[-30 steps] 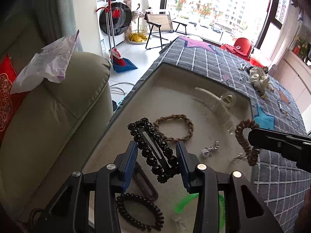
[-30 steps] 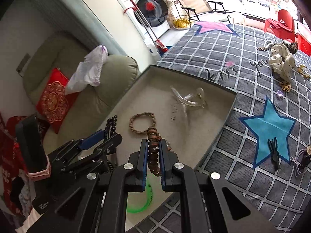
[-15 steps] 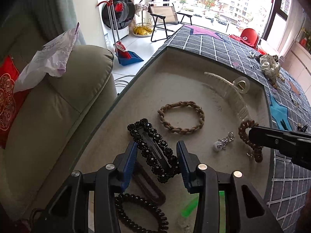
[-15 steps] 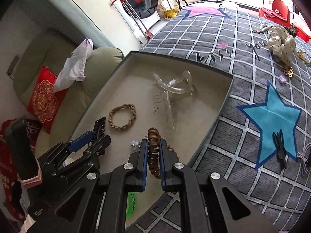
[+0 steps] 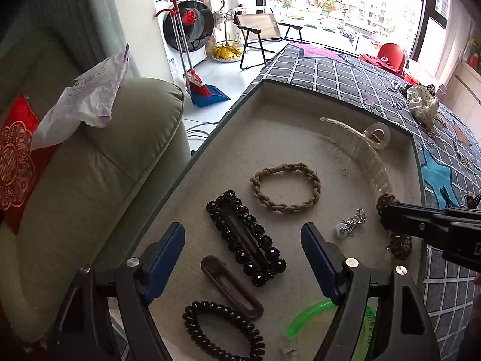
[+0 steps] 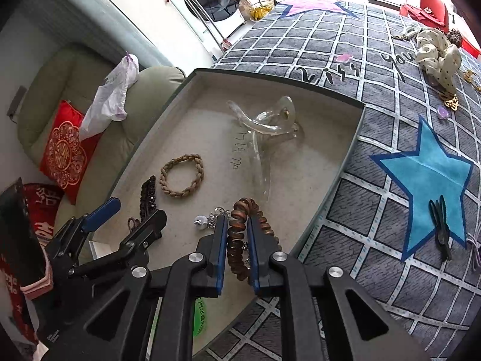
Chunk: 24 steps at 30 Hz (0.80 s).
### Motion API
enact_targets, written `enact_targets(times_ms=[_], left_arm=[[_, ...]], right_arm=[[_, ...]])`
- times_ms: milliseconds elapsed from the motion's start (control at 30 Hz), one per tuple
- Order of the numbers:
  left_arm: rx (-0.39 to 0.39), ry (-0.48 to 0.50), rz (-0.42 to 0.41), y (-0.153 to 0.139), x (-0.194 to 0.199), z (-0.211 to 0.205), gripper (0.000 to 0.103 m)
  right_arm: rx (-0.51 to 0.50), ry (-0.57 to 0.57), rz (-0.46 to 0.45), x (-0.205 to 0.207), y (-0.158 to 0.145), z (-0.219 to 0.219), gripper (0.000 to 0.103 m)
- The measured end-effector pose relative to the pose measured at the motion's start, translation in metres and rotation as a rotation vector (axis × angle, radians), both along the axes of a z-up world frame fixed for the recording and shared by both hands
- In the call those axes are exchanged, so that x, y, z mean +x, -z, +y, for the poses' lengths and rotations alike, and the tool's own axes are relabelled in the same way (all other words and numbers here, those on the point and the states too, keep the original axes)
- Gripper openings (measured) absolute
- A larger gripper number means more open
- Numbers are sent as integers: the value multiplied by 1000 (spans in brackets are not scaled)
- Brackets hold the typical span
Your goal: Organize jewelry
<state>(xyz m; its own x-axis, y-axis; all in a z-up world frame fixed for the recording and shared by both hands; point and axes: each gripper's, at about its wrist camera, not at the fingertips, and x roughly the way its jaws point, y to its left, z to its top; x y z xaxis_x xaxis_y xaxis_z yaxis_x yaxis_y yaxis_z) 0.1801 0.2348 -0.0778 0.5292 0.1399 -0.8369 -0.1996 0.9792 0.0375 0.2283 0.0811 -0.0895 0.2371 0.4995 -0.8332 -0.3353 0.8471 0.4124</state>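
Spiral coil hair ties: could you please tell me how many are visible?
2. A black spiral hair tie lies at the tray's near end; a brown spiral hair tie sits between the right gripper's fingers. Others may be hidden.

Both tongs, left tongs (image 5: pixel 243 251) and right tongs (image 6: pixel 236 254), are black plastic frames with blue pads (silver screws at joints).

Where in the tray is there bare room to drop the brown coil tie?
Bare lining lies beyond the braided band, between it and the far tray wall, and right of the clear claw clip. The near end is crowded: black beaded clip, silver charm, black coil tie.
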Motion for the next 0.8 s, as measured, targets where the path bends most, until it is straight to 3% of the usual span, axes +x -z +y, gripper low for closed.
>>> enact_targets(times_ms=[33, 100, 167, 600, 667, 800], left_arm=[[2, -1, 1, -1, 0, 0, 81], [7, -3, 2, -1, -1, -1, 81], [9, -7, 6, -2, -2, -1, 81], [7, -34, 6, -9, -16, 2, 81], [2, -31, 7, -11, -18, 2, 103], [2, -24, -14, -18, -26, 0, 103]], right_arm=[[2, 0, -6, -1, -3, 0, 19], [9, 2, -20, -2, -9, -1, 46], [9, 2, -41, -4, -16, -2, 54], [-16, 6, -77, -22, -33, -12, 62], [-19, 7, -83, -25, -35, -12, 65], [-36, -4, -104, -32, -41, -11, 70]])
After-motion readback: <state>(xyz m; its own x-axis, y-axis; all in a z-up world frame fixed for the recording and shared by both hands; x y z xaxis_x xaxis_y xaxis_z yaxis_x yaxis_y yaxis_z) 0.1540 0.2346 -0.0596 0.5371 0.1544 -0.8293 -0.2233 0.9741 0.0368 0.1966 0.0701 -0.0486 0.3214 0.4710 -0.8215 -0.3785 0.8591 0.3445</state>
